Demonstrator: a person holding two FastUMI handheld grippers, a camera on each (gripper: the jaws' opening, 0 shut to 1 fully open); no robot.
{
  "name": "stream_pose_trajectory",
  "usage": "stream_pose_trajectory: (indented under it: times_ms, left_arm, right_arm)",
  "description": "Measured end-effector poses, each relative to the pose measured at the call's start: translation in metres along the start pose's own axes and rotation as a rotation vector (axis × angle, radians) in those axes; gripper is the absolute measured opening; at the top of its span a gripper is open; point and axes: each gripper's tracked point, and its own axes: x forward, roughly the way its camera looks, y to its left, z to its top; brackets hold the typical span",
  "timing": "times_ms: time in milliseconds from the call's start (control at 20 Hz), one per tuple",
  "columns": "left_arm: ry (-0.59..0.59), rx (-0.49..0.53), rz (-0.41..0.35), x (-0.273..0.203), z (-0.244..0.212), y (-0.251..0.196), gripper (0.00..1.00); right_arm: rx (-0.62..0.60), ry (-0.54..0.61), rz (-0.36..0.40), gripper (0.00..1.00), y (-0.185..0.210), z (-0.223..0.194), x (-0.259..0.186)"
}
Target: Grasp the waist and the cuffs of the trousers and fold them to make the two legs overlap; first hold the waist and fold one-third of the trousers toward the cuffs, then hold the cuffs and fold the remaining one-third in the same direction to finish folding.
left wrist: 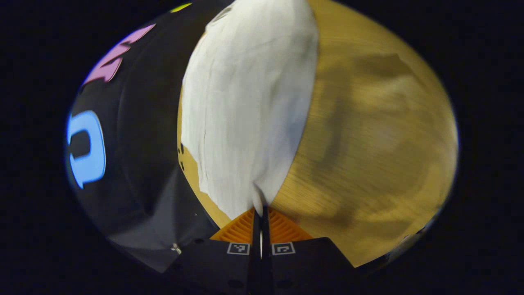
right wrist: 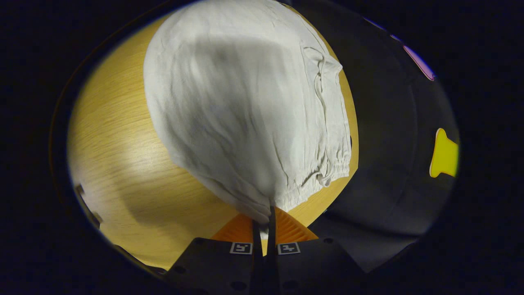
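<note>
1. Left tool (left wrist: 261, 211) sits at the bottom of the left gripper view, fingers pressed together with a pinch of white cloth between them, so it is clenched on the trousers (left wrist: 249, 106).
2. From that pinch the trousers run up and away as a long white band, lying on the wooden worktop (left wrist: 368, 164).
3. Left gripper view is motion-blurred, so wood grain and cloth detail are smeared; dark shadows fall on the worktop right of the cloth.
4. Worktop edge shows left of the trousers in that view, with the black booth wall (left wrist: 139, 123) beyond it.
5. Right tool (right wrist: 265, 213) sits at the bottom of the right gripper view, fingers nearly closed with a fold of white cloth caught between them, so it too is clenched on the trousers (right wrist: 245, 114).
6. In the right gripper view the trousers spread upward from the pinch as a wide, wrinkled sheet, lifted near the tool and draping down onto the worktop (right wrist: 123, 164).
7. Gathered elastic hem (right wrist: 327, 172) shows at the cloth's lower right edge, close to the worktop edge; cannot tell whether it is waist or cuff.
8. Layered cloth edges run along the right side of the trousers.
9. Broad grey shadow lies across the upper middle of the cloth.
</note>
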Motion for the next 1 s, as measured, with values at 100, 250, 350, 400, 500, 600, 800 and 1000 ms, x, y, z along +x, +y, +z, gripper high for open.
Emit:
stream_pose_trajectory:
  times_ms: [100, 250, 350, 400, 500, 600, 800, 1000]
  left_arm:
    - [-0.024, -0.114, 0.070, -0.015, 0.012, 0.013, 0.05]
    - [-0.065, -0.232, 0.141, -0.026, 0.014, 0.045, 0.05]
    - [-0.089, -0.316, 0.192, -0.035, 0.017, 0.067, 0.05]
    - [-0.100, -0.345, 0.214, -0.040, 0.019, 0.077, 0.05]
    - [-0.122, -0.380, 0.246, -0.046, 0.027, 0.094, 0.05]
    - [-0.153, -0.435, 0.263, -0.050, 0.038, 0.116, 0.05]
    - [-0.217, -0.527, 0.291, -0.043, 0.064, 0.167, 0.05]
    - [-0.259, -0.619, 0.301, -0.028, 0.090, 0.225, 0.05]
  right_arm:
    - [0.101, -0.018, 0.005, 0.07, -0.004, 0.001, -0.003]
    - [0.192, -0.052, -0.040, 0.07, -0.018, 0.006, -0.018]
    - [0.260, -0.076, -0.076, 0.07, -0.032, 0.008, -0.028]
    - [0.297, -0.089, -0.102, 0.07, -0.042, 0.010, -0.034]
    - [0.385, -0.120, -0.149, 0.07, -0.066, 0.015, -0.042]
    - [0.530, -0.163, -0.202, 0.07, -0.102, 0.023, -0.053]
    - [0.747, -0.201, -0.247, 0.07, -0.155, 0.032, -0.061]
    - [0.943, -0.247, -0.248, 0.07, -0.177, 0.046, -0.080]
